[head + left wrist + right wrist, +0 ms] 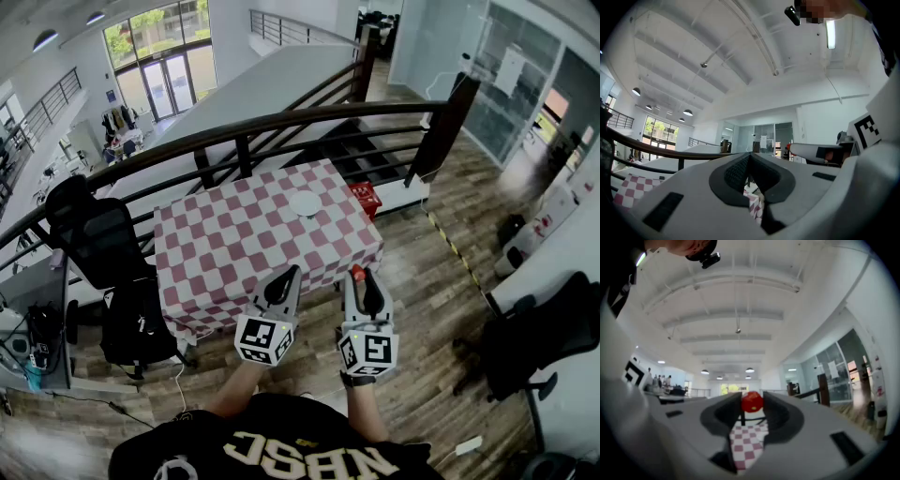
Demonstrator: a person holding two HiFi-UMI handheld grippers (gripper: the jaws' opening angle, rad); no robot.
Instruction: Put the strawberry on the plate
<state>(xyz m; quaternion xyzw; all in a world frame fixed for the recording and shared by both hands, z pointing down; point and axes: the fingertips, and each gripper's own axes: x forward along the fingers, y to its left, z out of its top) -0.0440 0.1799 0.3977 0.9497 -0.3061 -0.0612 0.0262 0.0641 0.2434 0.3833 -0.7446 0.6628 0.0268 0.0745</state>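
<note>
Head view first: the person stands at the near edge of the checked table (pixel 225 248), both grippers raised just short of it. The right gripper (pixel 363 276) is clamped on the strawberry (pixel 752 402). In the right gripper view the red fruit sits pinched at the very tips of the jaws, off the cloth and up in the air. The left gripper (pixel 292 272) has its jaws pressed together on nothing, and hangs idle beside its partner.

The white plate (pixel 305 203) lies at the far side of the table, well apart from the fruit, with nothing on it. So I'd call this the carry: fruit picked, delivery not yet made.

Next comes a reach forward across the cloth, bringing the tips down over the plate's middle before letting go. With that hold right at the tips, I'd keep it level and steady, and release low so the berry doesn't roll off the rim.
</note>
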